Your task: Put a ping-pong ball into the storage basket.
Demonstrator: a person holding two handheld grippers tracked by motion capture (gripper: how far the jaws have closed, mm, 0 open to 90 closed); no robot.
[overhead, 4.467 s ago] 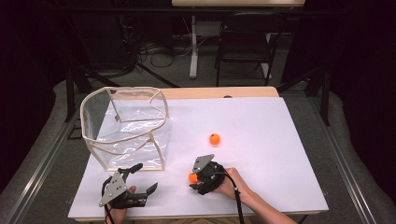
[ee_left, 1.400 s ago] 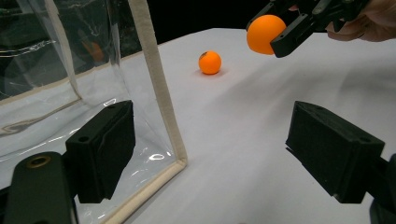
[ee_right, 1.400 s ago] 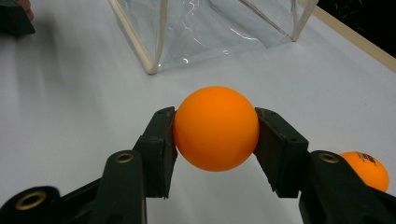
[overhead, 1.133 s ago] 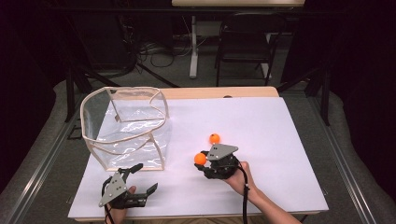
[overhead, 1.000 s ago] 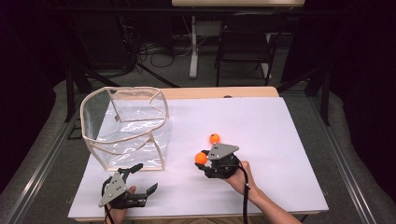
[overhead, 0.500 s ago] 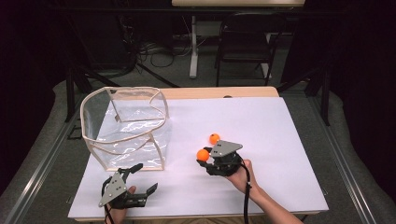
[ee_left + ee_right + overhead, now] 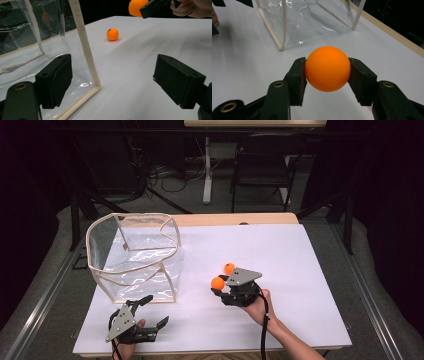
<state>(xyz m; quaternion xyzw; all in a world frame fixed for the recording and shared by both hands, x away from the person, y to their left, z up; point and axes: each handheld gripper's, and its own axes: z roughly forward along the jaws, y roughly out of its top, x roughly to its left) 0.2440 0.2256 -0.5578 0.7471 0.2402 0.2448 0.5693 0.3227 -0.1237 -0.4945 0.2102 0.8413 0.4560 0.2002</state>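
A: From the high view, where is everything relative to the clear bag (image 7: 134, 255)?

B: The bag stands open on the white table (image 7: 300, 270), toward its left side. The right gripper (image 7: 218, 286) is well to the right of the bag, clamped on an orange ball (image 7: 217, 282). A second orange ball (image 7: 229, 268) lies on the table just behind it, a little farther from the bag. The left gripper (image 7: 151, 310) rests just in front of the bag's near corner, jaws spread wide with nothing between them.

A: And the left gripper view?

B: Its jaws stand wide apart. The bag's cream-edged corner (image 7: 85, 47) rises between them, close to the left jaw, touching neither. Beyond the bag, the second ball (image 7: 112, 34) sits on the table; the held ball (image 7: 138, 7) shows at the top edge, pinched in the other gripper.

A: The right gripper view?

B: The ball (image 7: 327, 68) is squeezed between both pads, raised above the table. The bag (image 7: 312, 20) stands past it, its mouth upward.
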